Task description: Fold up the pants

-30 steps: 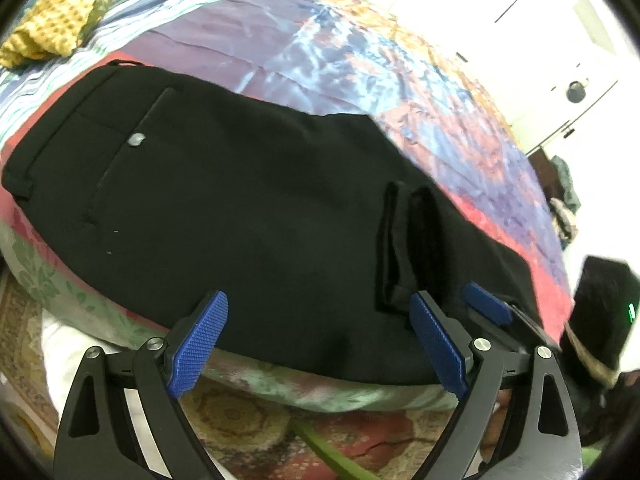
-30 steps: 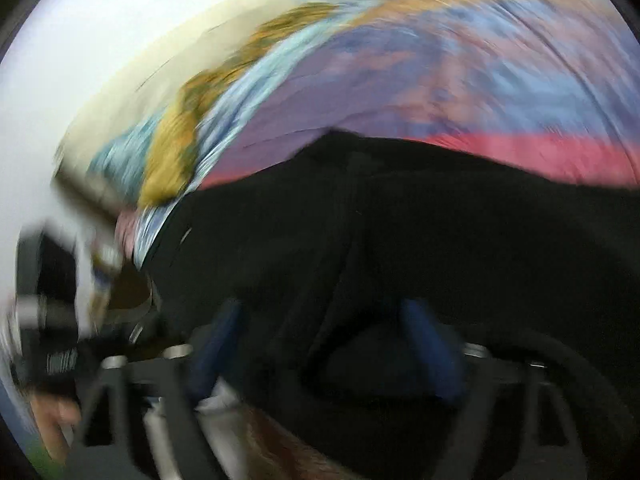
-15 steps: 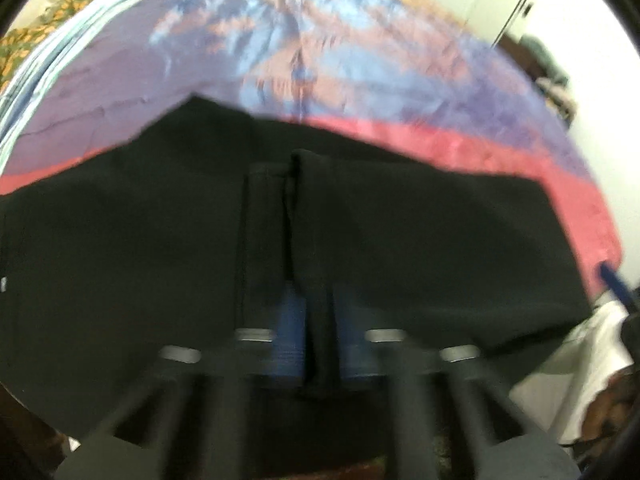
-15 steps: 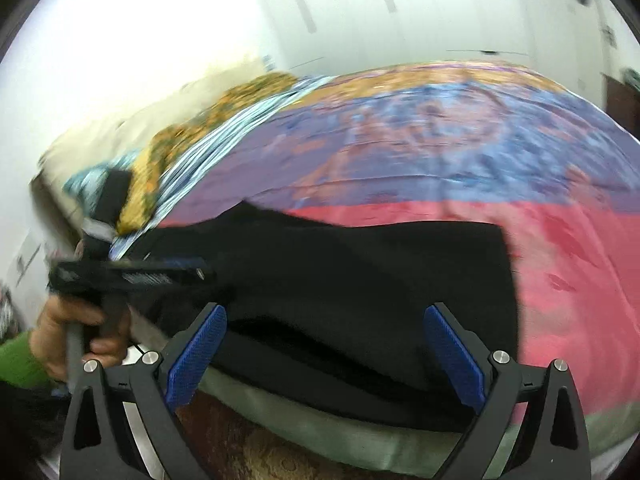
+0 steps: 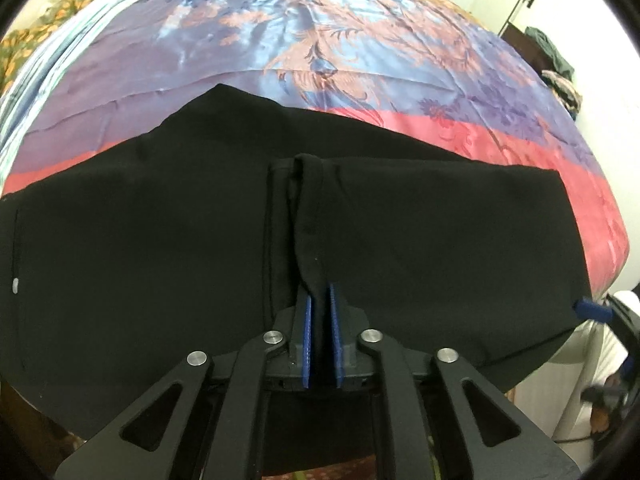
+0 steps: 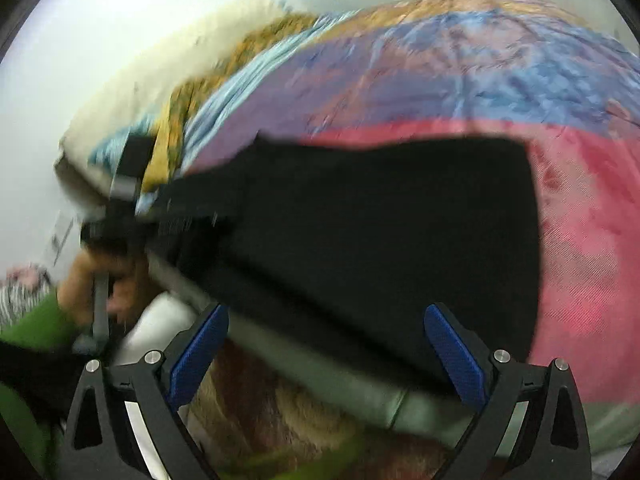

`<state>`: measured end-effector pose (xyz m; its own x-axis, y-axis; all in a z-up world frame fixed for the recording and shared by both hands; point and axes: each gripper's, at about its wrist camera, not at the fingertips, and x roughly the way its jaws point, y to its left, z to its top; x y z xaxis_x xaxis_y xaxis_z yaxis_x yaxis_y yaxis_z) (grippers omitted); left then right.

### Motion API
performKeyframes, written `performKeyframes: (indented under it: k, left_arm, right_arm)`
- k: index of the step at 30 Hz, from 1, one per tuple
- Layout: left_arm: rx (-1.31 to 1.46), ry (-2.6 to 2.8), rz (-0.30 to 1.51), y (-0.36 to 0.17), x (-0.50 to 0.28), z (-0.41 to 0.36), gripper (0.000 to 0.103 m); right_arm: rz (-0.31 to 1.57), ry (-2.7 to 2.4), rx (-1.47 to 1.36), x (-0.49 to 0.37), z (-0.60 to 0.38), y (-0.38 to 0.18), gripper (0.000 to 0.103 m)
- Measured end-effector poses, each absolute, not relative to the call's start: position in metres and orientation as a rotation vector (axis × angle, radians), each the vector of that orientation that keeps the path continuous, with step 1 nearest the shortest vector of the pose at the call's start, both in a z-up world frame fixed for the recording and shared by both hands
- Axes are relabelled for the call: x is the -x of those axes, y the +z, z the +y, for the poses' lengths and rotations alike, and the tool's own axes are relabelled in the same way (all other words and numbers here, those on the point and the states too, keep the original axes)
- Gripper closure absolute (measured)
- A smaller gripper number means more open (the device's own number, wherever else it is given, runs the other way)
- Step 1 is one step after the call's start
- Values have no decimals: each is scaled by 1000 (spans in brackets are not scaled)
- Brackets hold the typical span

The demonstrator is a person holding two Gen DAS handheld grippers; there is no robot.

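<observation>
Garment: black trousers (image 5: 400, 240) lie flat across the near edge of the bed, below the patterned bedspread (image 5: 320, 40); in the left wrist view they fill the middle band from 9 to 3 o'clock.
Left tongs (image 5: 320, 304): clenched on a raised ridge of the trouser cloth at 6 o'clock; the blue pads (image 5: 307, 332) press the fold from both sides.
Right tongs (image 6: 324, 344): released, jaws wide apart, hovering just short of the trouser edge at 6 o'clock in the right wrist view; nothing lies between them.
Left hand (image 6: 100, 280): seen at 9 o'clock in the right wrist view, blurred, in a green sleeve, gripping the handle of its tool.
Step in hand: judged to be the gathering of the cloth for a fold, one side seized and the other not yet.
Next move: likely calls for the right tongs to close on the near hem, then for both to lift together, level, so that the cloth does not skew.
Materials: trousers matte, woven, limp, with a small pale button (image 5: 15, 286) at 9 o'clock; bedspread glossy, satin-like, creased, in blue, purple and red with a floral print.
Shape: trouser outline roughly rectangular, with one peaked corner at 11 o'clock.
</observation>
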<state>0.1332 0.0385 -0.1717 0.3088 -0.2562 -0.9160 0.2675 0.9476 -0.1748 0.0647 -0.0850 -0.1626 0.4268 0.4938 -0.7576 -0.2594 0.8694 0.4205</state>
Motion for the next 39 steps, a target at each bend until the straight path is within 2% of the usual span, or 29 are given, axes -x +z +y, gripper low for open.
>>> performKeyframes:
  k: [3,5,6,7,9,14,15,16,18,22,28,32,35,37,39]
  left_arm:
    - [33,-365,1208,-166,-133,47,85]
    - [25,-345,1188,-158,-132,51,58]
    - [16,-330,1172,-154,-131,52,35]
    - [15,-318,1142,-149,-129,54,23]
    - [33,-332,1128,-148,-127,55,20]
    - [14,-363,1225,-178,-133,34,22]
    - [-13,-349,1211,-179,-131,29,34]
    - [-23,-347,1196,-177,-128,28,59]
    - [-9,-345,1191,-172,-127,30,91]
    - [65,-360,1154,-152,-122,48,94]
    - [105,-348,1187,-181,-123,58,90]
    - [81,-354,1173,-181,-121,55,89]
    - [115,-358,1171,-183,-121,59,87]
    - [132,-356,1170,-184,-121,61,86]
    - [131,-357,1166,-185,-121,62,85]
  right_arm:
    - [1058,565,-265,-60,-81,-156,4]
    - [1071,584,-248,-57,-79,-151,5]
    - [1051,577,-227,-55,-80,-144,5]
    - [1023,572,-222,-55,-82,-137,5]
    - [957,548,-259,-62,-95,-122,5]
    - [918,499,-360,-93,-121,-121,5]
    - [938,493,-344,-97,-119,-126,5]
    - [955,486,-321,-98,-117,-132,5]
    - [974,470,-260,-94,-109,-140,5]
    - [1000,500,-185,-84,-100,-148,5]
    - [1130,627,-96,-73,-85,-177,8]
    - [1087,666,-156,-88,-98,-146,15]
    - [1017,600,-235,-119,-129,-124,15]
    - [1005,565,-339,-146,-154,-127,18]
    - [1050,490,-426,-173,-177,-152,27]
